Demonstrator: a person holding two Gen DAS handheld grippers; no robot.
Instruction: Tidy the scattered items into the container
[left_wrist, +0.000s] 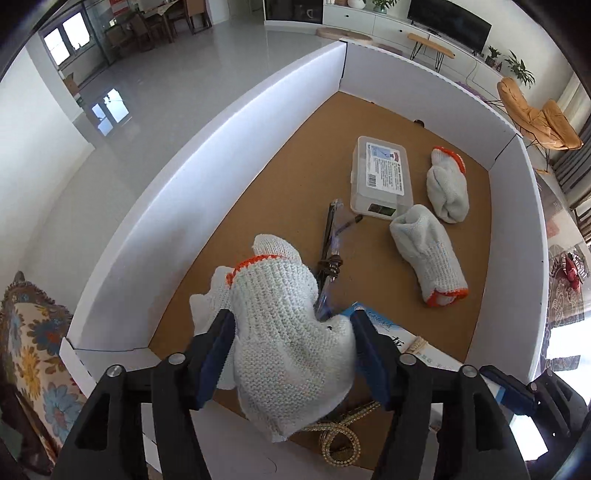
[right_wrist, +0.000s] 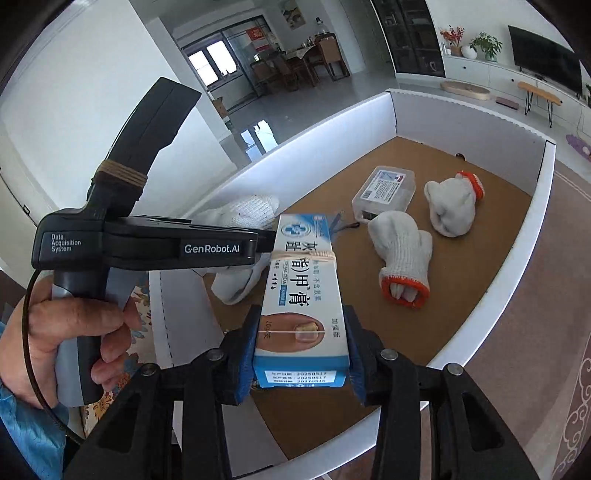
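A white-walled container with a brown floor (left_wrist: 258, 192) (right_wrist: 461, 295) holds two rolled white knit gloves with orange cuffs (left_wrist: 428, 254) (left_wrist: 447, 188), a clear plastic case (left_wrist: 382, 177) and a bundle of pens (left_wrist: 330, 251). My left gripper (left_wrist: 291, 358) is shut on a third white glove (left_wrist: 284, 332), held over the container's near end. My right gripper (right_wrist: 301, 354) is shut on a blue-and-white cream box (right_wrist: 304, 291) bound with rubber bands, held above the container's near edge. The left gripper and its glove (right_wrist: 240, 214) also show in the right wrist view.
A gold beaded band (left_wrist: 340, 439) lies at the container's near edge under the left gripper. The cream box shows in the left wrist view (left_wrist: 391, 332). A flowered cloth (left_wrist: 33, 354) lies left of the container. A rug (right_wrist: 546, 332) lies to the right.
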